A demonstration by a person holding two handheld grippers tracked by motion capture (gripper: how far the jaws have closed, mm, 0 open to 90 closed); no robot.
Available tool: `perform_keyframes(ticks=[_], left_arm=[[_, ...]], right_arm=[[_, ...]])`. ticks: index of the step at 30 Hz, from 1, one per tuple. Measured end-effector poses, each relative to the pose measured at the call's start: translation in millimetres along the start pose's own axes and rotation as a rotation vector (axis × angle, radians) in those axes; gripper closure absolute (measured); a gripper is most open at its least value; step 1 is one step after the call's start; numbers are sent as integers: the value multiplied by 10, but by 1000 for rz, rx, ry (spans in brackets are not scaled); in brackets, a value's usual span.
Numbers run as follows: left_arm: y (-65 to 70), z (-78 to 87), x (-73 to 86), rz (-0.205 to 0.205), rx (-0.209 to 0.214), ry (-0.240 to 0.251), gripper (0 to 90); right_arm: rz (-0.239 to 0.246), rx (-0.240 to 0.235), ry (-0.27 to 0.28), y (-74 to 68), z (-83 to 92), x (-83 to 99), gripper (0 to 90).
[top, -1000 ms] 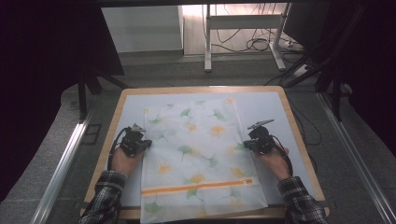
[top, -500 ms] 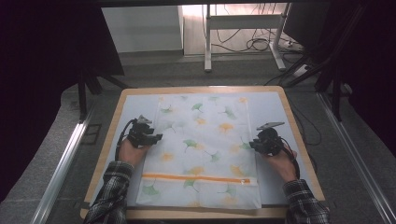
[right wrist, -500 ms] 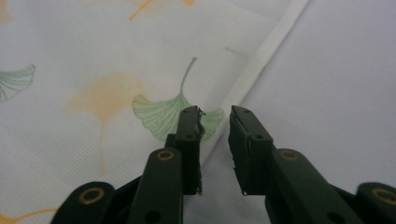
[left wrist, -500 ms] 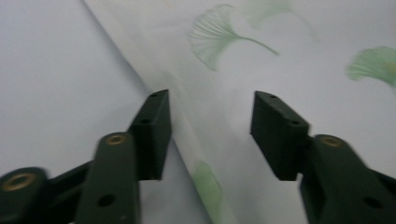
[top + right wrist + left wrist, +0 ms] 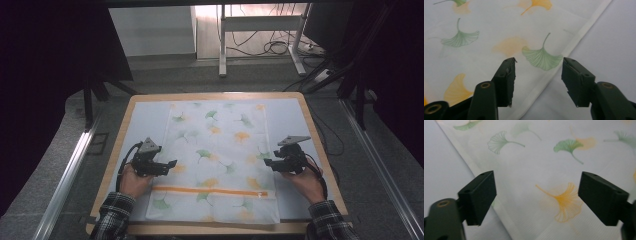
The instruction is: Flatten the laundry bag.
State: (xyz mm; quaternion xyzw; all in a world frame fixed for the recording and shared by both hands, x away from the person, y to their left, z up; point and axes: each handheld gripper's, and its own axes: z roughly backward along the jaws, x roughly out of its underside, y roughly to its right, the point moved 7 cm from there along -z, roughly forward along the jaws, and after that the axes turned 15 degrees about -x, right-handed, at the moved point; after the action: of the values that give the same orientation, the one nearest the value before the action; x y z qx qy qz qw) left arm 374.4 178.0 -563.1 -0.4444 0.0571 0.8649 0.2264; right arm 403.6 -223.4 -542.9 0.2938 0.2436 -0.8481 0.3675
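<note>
Between the left tongs (image 5: 537,197), w/ jaws just been opening & now spread wide, nothing is gripped; only the cloth (image 5: 217,160) lies flat below, its left hem running diagonally under the near jaw. Right tongs (image 5: 537,82) likewise released, jaws just been opening, gap straddling the cloth's right hem w/ a green leaf print beyond; no fabric between the pads. From the high view, left tongs (image 5: 167,164) sit over the cloth's left edge, right tongs (image 5: 270,162) at the right edge, approx. mirrored. Probably each hand took one side so the cloth could be pulled out flat & square. Cloth now lies smooth on the table (image 5: 145,120), centred lengthwise, orange stripe (image 5: 212,191) across the near end by the person's sleeves. Wooden table rim shows all round; floor & cables beyond.
</note>
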Motion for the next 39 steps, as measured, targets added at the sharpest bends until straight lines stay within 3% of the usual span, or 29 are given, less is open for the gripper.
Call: perform_keyframes(ticks=[3,6,10,15,18,22,29,34,39], left_arm=[[38,28,14,9,9,3,116],[81,29,6,-17,10,27,76],[172,48,-40,-41,49,35,78],[386,41,-97,-71,119,3,64],[518,20,-129,-95,150,-19,51],[685,18,-184,-125,188,-21,30],[957,-7,-261,-167,241,-24,20],[1157,-44,-291,-209,266,-31,38],[1340,-92,-304,-242,291,-41,65]], right_arm=[[2,-7,-9,-40,20,62,372],[0,-29,-14,-89,32,125,320],[25,-65,-17,-186,60,192,247],[95,-146,-32,-364,83,300,140],[135,-175,-72,-467,59,393,91],[198,-202,-115,-567,34,496,65],[275,-269,-130,-696,27,576,40],[291,-272,-179,-685,-33,681,22],[358,-263,-175,-699,-50,725,0]])
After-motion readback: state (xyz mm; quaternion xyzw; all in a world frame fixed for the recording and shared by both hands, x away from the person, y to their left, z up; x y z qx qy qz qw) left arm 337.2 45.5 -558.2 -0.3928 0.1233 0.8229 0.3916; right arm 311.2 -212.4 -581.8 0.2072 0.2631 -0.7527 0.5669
